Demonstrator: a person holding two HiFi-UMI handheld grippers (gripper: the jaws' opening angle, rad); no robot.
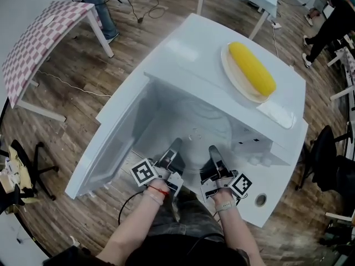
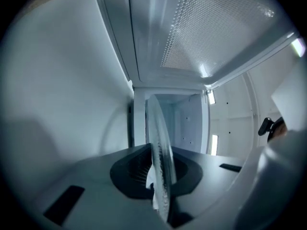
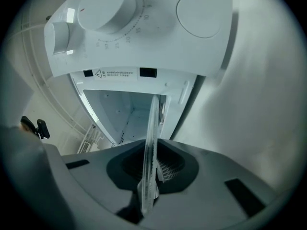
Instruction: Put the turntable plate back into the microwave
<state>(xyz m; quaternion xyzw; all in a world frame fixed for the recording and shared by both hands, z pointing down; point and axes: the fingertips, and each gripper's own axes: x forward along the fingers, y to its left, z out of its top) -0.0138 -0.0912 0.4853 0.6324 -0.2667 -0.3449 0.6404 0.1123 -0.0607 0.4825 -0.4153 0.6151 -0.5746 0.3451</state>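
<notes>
Left gripper (image 1: pixel 171 158) and right gripper (image 1: pixel 214 160): the fingers of both are closed on the near rim of the turntable plate (image 1: pixel 195 134), one on each side. The plate is round, clear glass with a textured rim, and shows edge-on in both gripper views. It is held about level in the open mouth of the microwave (image 1: pixel 183 54), with its far part inside the cavity. The microwave is a white box, door (image 1: pixel 105 148) swung open to the left. Control panel (image 3: pixel 144 32): big dial (image 3: pixel 103 8) with 10, 15, 20 readable, a smaller knob (image 3: pixel 57 37), a round button (image 3: pixel 201 16). The warning label (image 3: pixel 115 73) is too small to read. On top of the microwave a cream dish (image 1: pixel 248 95) holds a yellow corn cob (image 1: pixel 252 68). Beyond is a wood plank floor (image 1: pixel 155 32).
</notes>
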